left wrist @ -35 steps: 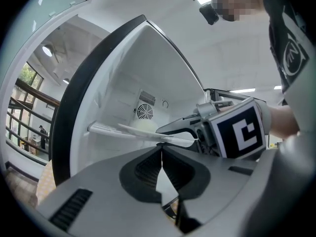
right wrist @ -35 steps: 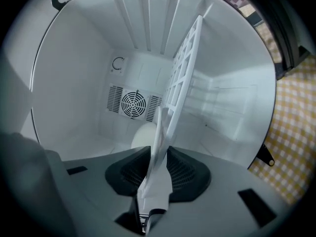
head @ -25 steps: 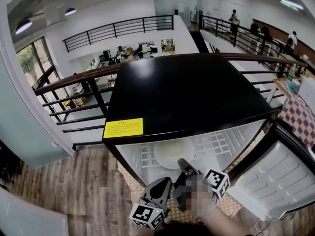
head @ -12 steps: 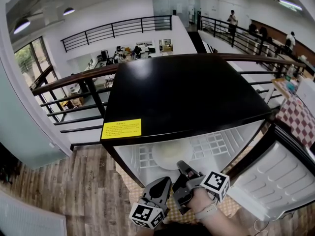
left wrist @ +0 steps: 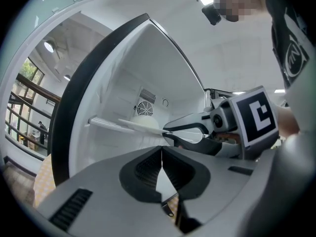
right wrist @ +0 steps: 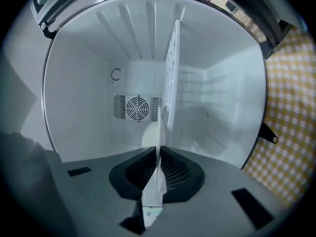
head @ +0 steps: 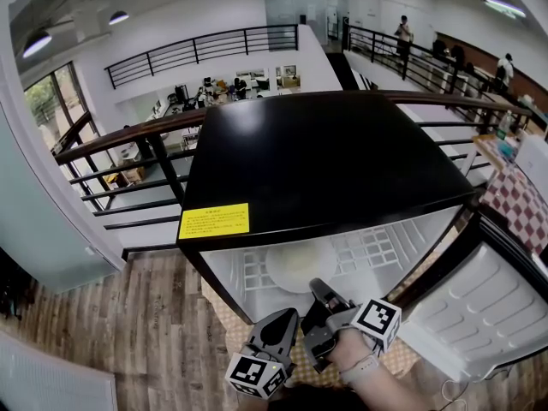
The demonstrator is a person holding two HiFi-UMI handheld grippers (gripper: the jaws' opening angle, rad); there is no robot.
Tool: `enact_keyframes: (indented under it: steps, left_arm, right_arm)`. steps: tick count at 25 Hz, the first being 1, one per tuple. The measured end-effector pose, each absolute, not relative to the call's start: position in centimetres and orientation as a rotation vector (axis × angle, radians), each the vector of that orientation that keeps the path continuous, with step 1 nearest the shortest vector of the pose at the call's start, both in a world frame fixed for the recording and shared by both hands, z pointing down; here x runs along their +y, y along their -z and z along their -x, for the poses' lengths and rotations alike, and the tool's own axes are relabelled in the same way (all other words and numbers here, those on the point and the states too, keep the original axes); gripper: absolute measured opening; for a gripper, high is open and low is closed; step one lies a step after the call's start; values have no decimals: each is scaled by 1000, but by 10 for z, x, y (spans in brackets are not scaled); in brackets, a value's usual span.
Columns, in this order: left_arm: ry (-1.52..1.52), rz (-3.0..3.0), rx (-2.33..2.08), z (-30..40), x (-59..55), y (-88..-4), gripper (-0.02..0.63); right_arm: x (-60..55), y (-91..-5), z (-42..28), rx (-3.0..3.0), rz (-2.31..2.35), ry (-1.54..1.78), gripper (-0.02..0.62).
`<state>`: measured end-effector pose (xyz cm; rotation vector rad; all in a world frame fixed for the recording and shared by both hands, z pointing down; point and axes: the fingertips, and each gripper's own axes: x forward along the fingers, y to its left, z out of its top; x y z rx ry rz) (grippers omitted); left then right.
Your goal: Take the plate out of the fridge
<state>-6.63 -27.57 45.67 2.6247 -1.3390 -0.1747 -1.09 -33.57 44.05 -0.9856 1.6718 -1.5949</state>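
Your left gripper [head: 288, 315] hangs shut and empty at the fridge [head: 325, 161] mouth. The plate [head: 295, 264] sits on the shelf [head: 370, 248], its near rim pinched by your right gripper [head: 316, 284], whose jaws have just closed. The grasp seems made; next, draw it out level.

The head camera looks from above me, steeply down onto the black top of the fridge [head: 325, 157] and into its open white inside. My left gripper [head: 289, 315] and right gripper [head: 318, 287] sit at the bottom edge. The left gripper view sits low, just outside the opening, facing level inward, with the right gripper at its right. The right gripper view, rolled sideways, looks closely at the back wall. Both gripper views share the round fan grille [left wrist: 144, 109] and the shelf [right wrist: 171, 83]. All three share the plate [head: 300, 265].
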Motion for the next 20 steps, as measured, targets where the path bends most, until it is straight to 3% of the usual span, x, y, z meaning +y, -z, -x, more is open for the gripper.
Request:
enact_keyframes:
  steps: [12, 15, 20]
  left_arm:
    - [184, -2613, -1349, 74, -271, -457, 9]
    - [181, -2608, -1356, 80, -271, -457, 9]
    - [174, -2593, -1369, 87, -267, -461, 9]
  right_arm:
    - [-325, -435, 10, 1759, 995, 1509, 57]
    - [-331, -436, 13, 1753, 986, 1518, 133]
    - [-336, -441, 12, 1727, 980, 1530, 121]
